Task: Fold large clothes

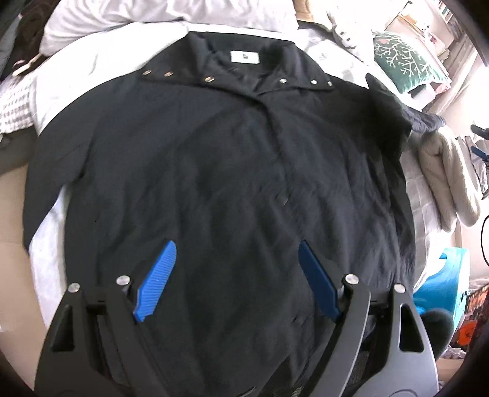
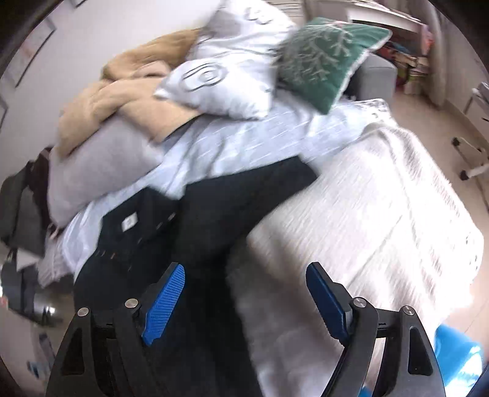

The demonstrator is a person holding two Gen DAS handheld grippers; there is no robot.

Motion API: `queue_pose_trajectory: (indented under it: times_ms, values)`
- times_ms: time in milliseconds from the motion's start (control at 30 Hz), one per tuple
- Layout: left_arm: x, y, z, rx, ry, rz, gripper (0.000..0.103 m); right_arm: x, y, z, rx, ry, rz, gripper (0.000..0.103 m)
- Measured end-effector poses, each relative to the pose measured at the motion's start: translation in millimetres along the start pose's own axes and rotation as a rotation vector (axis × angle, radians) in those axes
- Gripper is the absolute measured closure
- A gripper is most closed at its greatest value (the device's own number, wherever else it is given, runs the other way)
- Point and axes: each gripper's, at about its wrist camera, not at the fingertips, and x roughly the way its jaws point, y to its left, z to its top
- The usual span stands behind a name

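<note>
folding has barely begun: the black coat (image 1: 220,171) lies spread face up on the bed (image 2: 366,195), front shut, collar (image 1: 238,65) toward the pillows (image 2: 232,76), with one sleeve (image 2: 250,186) stretched out sideways and no fold visible. the left hand-held gripper (image 1: 237,262) hangs wide above the coat's lower front, holding nothing; the right hand-held gripper (image 2: 246,290) is wide and empty too, over the coat's edge. sleeves and body are all left to fold.

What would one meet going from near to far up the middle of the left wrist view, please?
The open left gripper → the black jacket spread flat, front up → its snap-studded collar → the white label inside the neck → the pale bedding → a white pillow at the far edge.
</note>
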Motion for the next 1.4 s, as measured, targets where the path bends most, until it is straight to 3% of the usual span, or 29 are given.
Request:
queue_pose_trajectory:
  times_ms: [167,300,367,400,433,500,567,667,867,1000,1100,1167,1267,1333,1400]
  values:
    - [29.3,-42.5,45.1,0.013,-0.014,-0.036,0.020,58.6,-36.9,44.9,0.105,0.024,-0.044,0.020]
    - [53.3,-79.9,77.3,0.041,-0.054,-0.069,0.020,96.7,-48.7,67.3,0.147,-0.023,-0.015,0.021]
    - [68.2,-98.9,91.5,0.058,-0.068,-0.085,0.020,107.6,-46.8,73.1,0.136,-0.044,-0.010,0.035]
    - [76.0,-107.8,98.3,0.062,-0.072,-0.094,0.020,115.5,-45.1,75.6,0.125,-0.040,-0.015,0.050]
    - [81.9,-115.0,103.5,0.063,-0.076,-0.102,0.021,119.4,-46.6,75.5,0.115,-0.031,-0.022,0.073]
    - [94.4,-131.3,117.4,0.061,-0.105,-0.123,0.026,130.8,-44.9,71.5,0.069,-0.003,-0.038,0.086]
    - [104.3,-143.8,131.8,0.052,-0.137,-0.157,0.032,124.2,-40.0,64.9,0.003,-0.056,-0.045,0.089]
    - [119.3,-164.0,152.5,0.020,-0.147,-0.269,0.054,93.1,-35.2,56.8,-0.059,-0.152,-0.042,0.091]
    - [151.4,-231.8,174.8,0.030,-0.187,-0.478,0.070,-2.4,-52.8,53.7,-0.073,-0.398,-0.077,0.092]
    - [189.7,-271.5,171.8,0.016,-0.152,-0.598,0.081,-34.1,-77.6,55.1,-0.035,-0.431,-0.111,0.092]
    - [213.5,-278.3,164.6,-0.066,-0.170,-0.648,0.081,-36.1,-80.2,41.4,-0.044,-0.415,-0.119,0.092]
    - [211.1,-281.3,161.5,-0.023,-0.223,-0.629,0.080,-37.9,-72.6,24.7,-0.082,-0.427,-0.130,0.092]
    - [205.9,-283.0,166.9,0.060,-0.181,-0.586,0.079,-49.2,-64.9,9.5,-0.084,-0.453,-0.080,0.092]
    - [194.4,-276.0,167.4,0.078,-0.145,-0.546,0.070,-60.3,-50.3,8.6,-0.093,-0.459,-0.033,0.092]
    - [178.1,-259.4,162.9,0.085,-0.133,-0.509,0.038,-73.4,-27.2,10.7,-0.124,-0.463,0.004,0.092]
